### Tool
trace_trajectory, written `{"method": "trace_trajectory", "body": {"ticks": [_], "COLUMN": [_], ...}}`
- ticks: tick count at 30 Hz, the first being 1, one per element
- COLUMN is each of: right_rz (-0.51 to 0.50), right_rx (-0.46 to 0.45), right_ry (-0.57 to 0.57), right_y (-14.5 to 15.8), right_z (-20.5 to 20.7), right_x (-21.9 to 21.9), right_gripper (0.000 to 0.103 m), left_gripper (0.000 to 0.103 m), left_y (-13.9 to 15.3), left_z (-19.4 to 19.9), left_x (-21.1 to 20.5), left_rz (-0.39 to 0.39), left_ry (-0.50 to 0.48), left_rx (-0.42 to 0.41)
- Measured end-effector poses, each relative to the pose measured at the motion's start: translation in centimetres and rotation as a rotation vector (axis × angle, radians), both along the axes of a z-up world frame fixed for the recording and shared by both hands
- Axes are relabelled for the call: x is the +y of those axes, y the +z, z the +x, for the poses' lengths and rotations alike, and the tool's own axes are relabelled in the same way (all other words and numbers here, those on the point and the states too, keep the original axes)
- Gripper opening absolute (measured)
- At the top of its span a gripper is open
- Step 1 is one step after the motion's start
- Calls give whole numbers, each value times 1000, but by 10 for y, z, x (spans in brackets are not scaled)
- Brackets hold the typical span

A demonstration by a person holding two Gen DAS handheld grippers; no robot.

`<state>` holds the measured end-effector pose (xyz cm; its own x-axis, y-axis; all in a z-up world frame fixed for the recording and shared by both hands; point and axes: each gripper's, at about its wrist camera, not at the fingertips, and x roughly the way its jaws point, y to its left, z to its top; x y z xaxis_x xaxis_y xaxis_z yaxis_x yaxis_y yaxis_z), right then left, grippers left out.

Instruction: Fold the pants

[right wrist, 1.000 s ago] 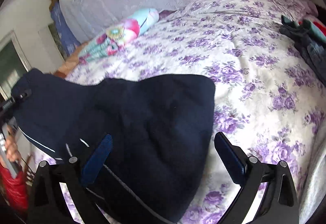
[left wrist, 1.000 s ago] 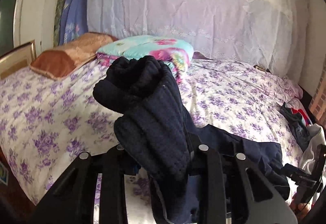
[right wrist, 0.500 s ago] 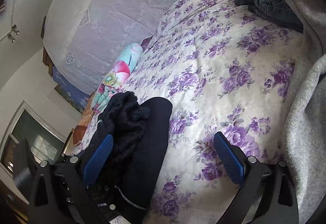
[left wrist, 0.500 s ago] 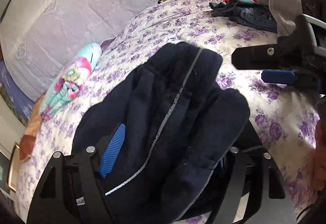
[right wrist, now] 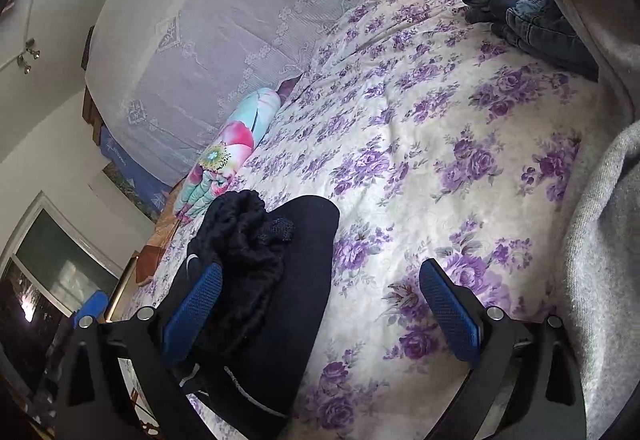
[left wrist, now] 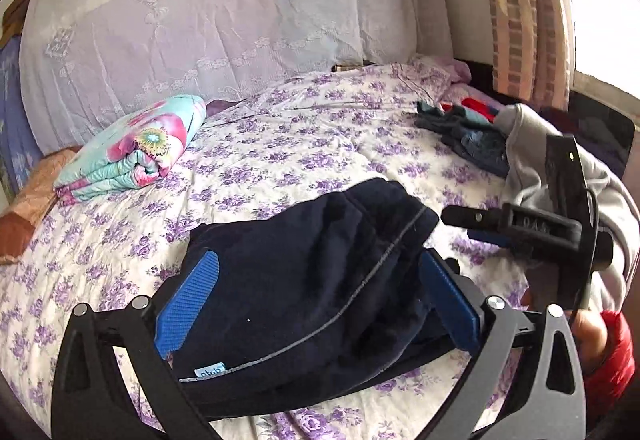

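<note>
The dark navy pants [left wrist: 308,280] lie in a folded bundle on the purple-flowered bedspread [left wrist: 280,160], a thin grey stripe running along them. My left gripper [left wrist: 320,300] is open, its blue pads either side of the bundle, not clamping it. My right gripper [right wrist: 320,312] is open over the bedspread, with the pants [right wrist: 264,280] at its left finger. The right gripper also shows in the left wrist view [left wrist: 500,228], just right of the pants.
A folded floral blanket [left wrist: 136,148] and a brown pillow [left wrist: 28,208] lie at the bed's head. A pile of clothes [left wrist: 472,132] and a grey garment [left wrist: 560,168] lie at the right. A lace-covered headboard [left wrist: 224,24] stands behind.
The pants went from hanging bunched in the shut left gripper to lying on the bed. The left gripper opened. The right gripper swung away to the right of the bundle.
</note>
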<state>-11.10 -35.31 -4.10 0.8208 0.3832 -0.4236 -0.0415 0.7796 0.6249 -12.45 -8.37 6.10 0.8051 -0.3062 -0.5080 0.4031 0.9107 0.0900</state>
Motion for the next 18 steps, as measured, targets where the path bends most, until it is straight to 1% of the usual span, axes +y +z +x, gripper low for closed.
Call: {"method": "trace_trajectory", "body": {"ticks": [2, 3, 4, 5, 6, 7, 8, 9, 10, 11, 13, 14, 16, 17, 18], "right_rz": [-102, -164, -249, -326, -373, -336, -320, -361, -398, -404, -396, -384, -371, -380, -396], "right_rx": [-31, -19, 31, 103, 190, 227, 229, 231, 230, 224, 204, 169, 50, -1, -29], "right_ry": [12, 32, 53, 63, 72, 89, 96, 95, 89, 78, 64, 54, 32, 24, 17], "right_y": [12, 14, 11, 4, -8, -14, -16, -15, -14, -13, -8, -1, 23, 37, 49], "right_z": [-5, -4, 1, 8, 16, 20, 20, 19, 18, 16, 12, 8, -5, -8, -8], "right_x": [15, 25, 36, 44, 47, 41, 36, 36, 38, 37, 34, 33, 34, 37, 41], "right_gripper": [99, 100, 100, 100, 100, 100, 100, 100, 100, 100, 99, 99, 99, 99, 99], "left_gripper": [98, 98, 98, 98, 98, 98, 99, 99, 99, 99, 99, 99, 99, 99, 99], "left_y": [-2, -9, -21, -37, -56, -78, -97, -103, -102, -98, -88, -81, -63, -53, -45], "left_z": [13, 21, 29, 36, 41, 43, 41, 33, 28, 27, 24, 20, 8, 3, 0], "left_x": [2, 0, -5, -12, -21, -29, -34, -28, -25, -23, -11, -4, 12, 19, 25], "left_rz": [18, 44, 81, 126, 173, 218, 241, 194, 187, 185, 148, 130, 94, 81, 77], "left_ry": [47, 66, 79, 71, 43, 7, 1, 15, 17, 13, 29, 30, 38, 53, 82], "left_rx": [12, 23, 51, 98, 157, 214, 215, 140, 125, 132, 129, 110, 31, -12, -52]}}
